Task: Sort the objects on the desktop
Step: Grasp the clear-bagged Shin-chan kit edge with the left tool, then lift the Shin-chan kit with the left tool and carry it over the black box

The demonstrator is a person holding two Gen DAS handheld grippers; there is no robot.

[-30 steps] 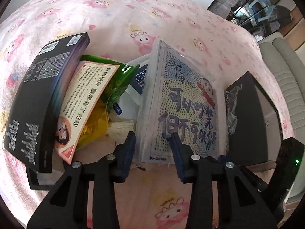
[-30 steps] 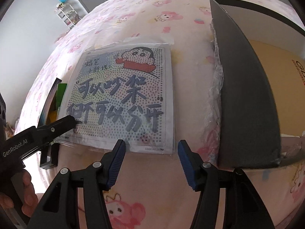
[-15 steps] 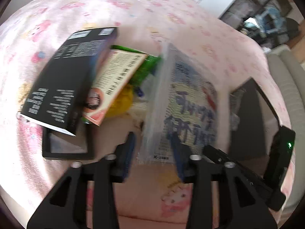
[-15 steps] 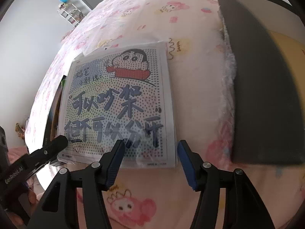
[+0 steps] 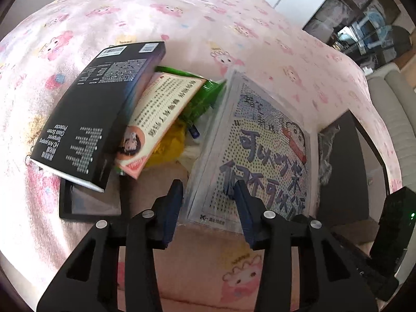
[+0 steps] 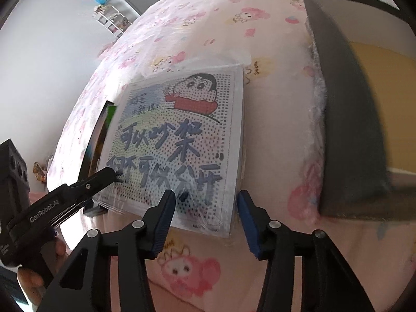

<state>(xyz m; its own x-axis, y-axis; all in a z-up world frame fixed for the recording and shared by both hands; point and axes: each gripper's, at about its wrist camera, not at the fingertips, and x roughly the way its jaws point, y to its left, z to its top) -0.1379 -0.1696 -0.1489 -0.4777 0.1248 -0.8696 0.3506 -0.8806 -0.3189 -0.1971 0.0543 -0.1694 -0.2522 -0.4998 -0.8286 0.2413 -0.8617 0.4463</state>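
Sorting looks only partly done. Landmark: the cartoon picture pack, a flat plastic-wrapped sheet with a cartoon boy and big handwritten characters, lying on the pink patterned cloth.

To its left side, a loose heap: a black box with white print tilts over a pink-edged card, with a green packet and something yellow under them, and a black-framed mirror or tray under the box's near corner. Nothing there reads as stacked in order yet.

To the pack's right side, a large dark box stands apart from it.

Left claw: jaws apart, just been closing, straddling the pack's near left edge, which looks lifted off the cloth; whether the pads press on it I cannot tell.

Right claw: jaws apart, just been closing, around the pack's near right corner, not visibly pinching.

Judgement: the pack is the piece in hand; the heap left of it remains to be sorted.
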